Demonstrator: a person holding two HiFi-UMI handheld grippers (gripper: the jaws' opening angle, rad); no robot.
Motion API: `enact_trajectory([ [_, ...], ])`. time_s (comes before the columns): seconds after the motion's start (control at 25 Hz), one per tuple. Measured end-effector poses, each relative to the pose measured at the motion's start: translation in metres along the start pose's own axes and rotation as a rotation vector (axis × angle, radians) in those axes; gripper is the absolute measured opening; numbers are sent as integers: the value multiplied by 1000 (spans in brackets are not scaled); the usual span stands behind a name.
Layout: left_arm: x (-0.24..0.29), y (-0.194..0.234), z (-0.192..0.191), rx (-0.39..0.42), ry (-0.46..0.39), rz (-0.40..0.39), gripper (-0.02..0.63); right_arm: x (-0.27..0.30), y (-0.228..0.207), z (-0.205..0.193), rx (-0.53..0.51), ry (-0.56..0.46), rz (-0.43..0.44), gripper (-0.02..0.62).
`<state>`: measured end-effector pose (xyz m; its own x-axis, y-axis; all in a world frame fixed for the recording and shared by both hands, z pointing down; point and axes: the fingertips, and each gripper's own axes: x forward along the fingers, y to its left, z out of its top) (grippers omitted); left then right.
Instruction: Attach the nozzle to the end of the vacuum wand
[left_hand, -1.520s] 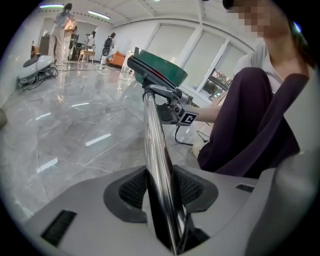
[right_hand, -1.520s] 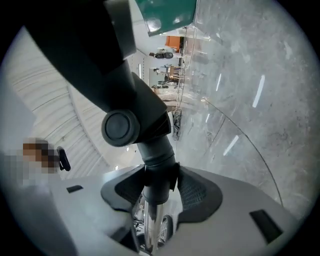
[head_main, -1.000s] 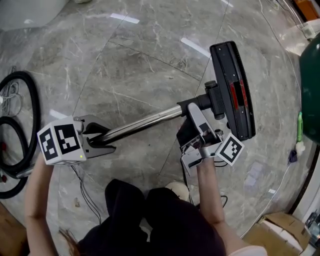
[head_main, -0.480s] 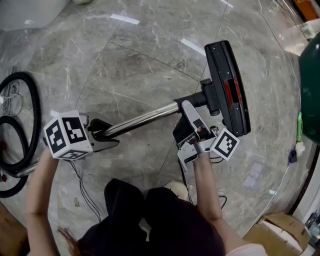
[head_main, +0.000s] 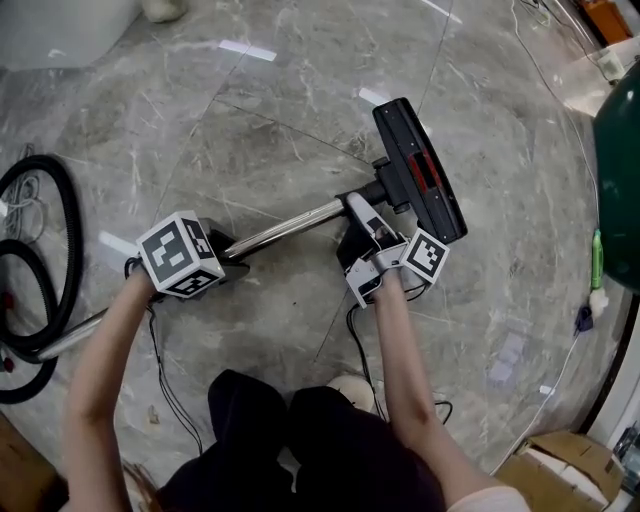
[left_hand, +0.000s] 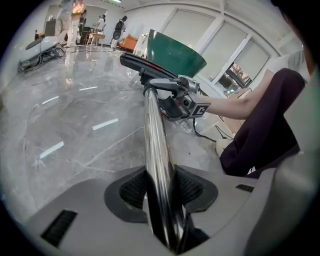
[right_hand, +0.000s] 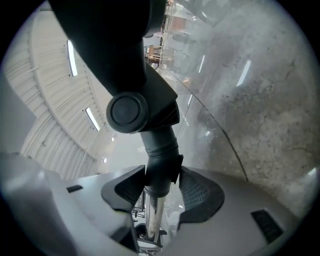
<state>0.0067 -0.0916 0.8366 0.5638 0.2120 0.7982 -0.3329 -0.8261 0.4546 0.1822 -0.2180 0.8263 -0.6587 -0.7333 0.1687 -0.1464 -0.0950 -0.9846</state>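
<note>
While clamped round shiny chrome vacuum wand (head_main: 290, 225) (left_hand: 155, 130), left gripper (head_main: 225, 250) (left_hand: 160, 187) at nine o'clock, jaws just tightened, right gripper (head_main: 358, 208) (right_hand: 160, 187) pinched on neck of flat black plastic floor nozzle (head_main: 420, 170) (right_hand: 160, 145) at two o'clock.

- My left tongs (left_hand: 161, 186) have just been closing, pads pressed on the wand (left_hand: 152, 125).
- My right tongs (right_hand: 159, 186) clamp the nozzle (right_hand: 160, 147) neck.
- My left arm (head_main: 105, 350) and right arm (head_main: 402, 350) reach forward.

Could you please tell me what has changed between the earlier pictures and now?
The left claw and right claw carried the wand and nozzle down and left in the head view. The left claw's jaws have just been closing on the wand. Unchanged: both grips, nozzle on wand.
</note>
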Motion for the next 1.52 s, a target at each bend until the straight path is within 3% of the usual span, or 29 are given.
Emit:
enact_trajectory([
  [0.2, 6, 7, 0, -34, 30, 23, 155, 4, -10, 1, 46, -9, -160, 210],
  [0.36, 12, 12, -3, -2, 89, 94, 155, 7, -7, -4, 66, -30, -270, 285],
  [0.52, 9, 15, -2, 28, 99, 155, 166, -6, 1, 3, 97, -94, -287, 292],
  [0.72, -2, 25, -1, 66, 121, 268, 265, -26, 5, 8, 88, -123, -295, 293],
  [0.84, -11, 24, 7, 82, 88, 294, 281, -34, 6, 5, 78, -124, -292, 293],
  [0.96, -37, 19, 28, 25, -84, 287, 281, -36, 13, 0, 57, -116, -273, 293],
  [1.16, -104, 1, 75, -203, -582, 214, 279, -35, 40, -9, -107, -97, -239, 291],
  [1.44, -117, -28, 91, -285, -875, 255, 276, -28, 101, -20, -435, -124, -108, 291],
  [1.48, -117, -29, 92, -299, -907, 271, 263, -29, 109, -21, -475, -136, -84, 291],
  [1.52, -119, -29, 93, -312, -941, 294, 210, -31, 117, -23, -514, -150, -59, 290],
])
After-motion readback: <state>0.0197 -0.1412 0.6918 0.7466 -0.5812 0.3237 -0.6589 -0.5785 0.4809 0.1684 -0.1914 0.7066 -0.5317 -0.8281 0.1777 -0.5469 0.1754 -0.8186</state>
